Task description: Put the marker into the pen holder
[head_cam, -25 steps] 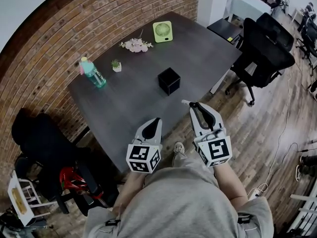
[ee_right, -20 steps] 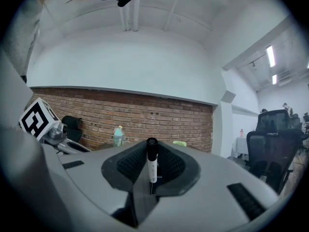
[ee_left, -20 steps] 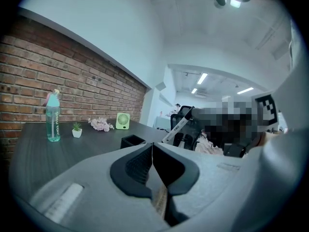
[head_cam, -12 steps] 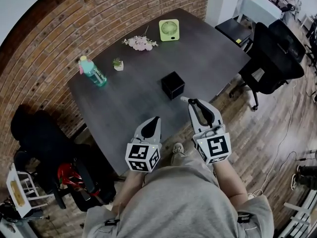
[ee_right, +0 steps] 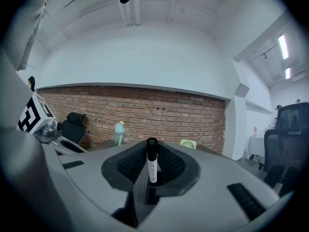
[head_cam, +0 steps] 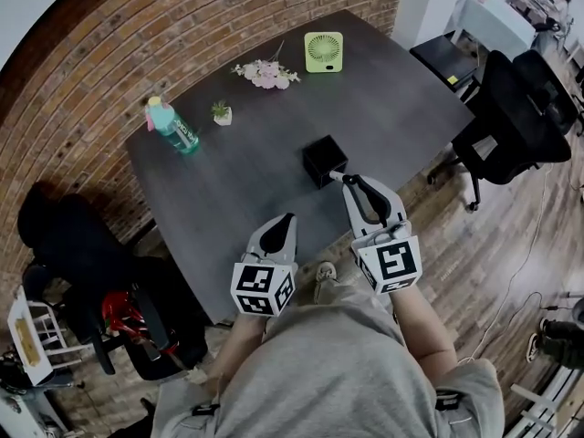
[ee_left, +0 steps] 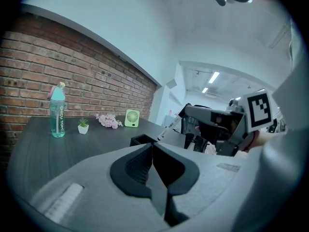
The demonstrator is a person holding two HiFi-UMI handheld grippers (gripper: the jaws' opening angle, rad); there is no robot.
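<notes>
The right gripper point(head_cam: 350, 182) is pinching the marker point(ee_right: 152, 164), which stands upright between its pads. In the head view the marker's far end lies just beside the near edge of the black pen holder point(head_cam: 324, 160), not inside it (contact cannot be confirmed). The left gripper point(head_cam: 289, 219) has its jaws pressed together with nothing between them, above the near part of the dark table point(head_cam: 237, 199). A bottle point(head_cam: 172, 128), small plant point(head_cam: 222, 113), flowers point(head_cam: 265, 74) and green fan point(head_cam: 323, 50) stand farther back.
</notes>
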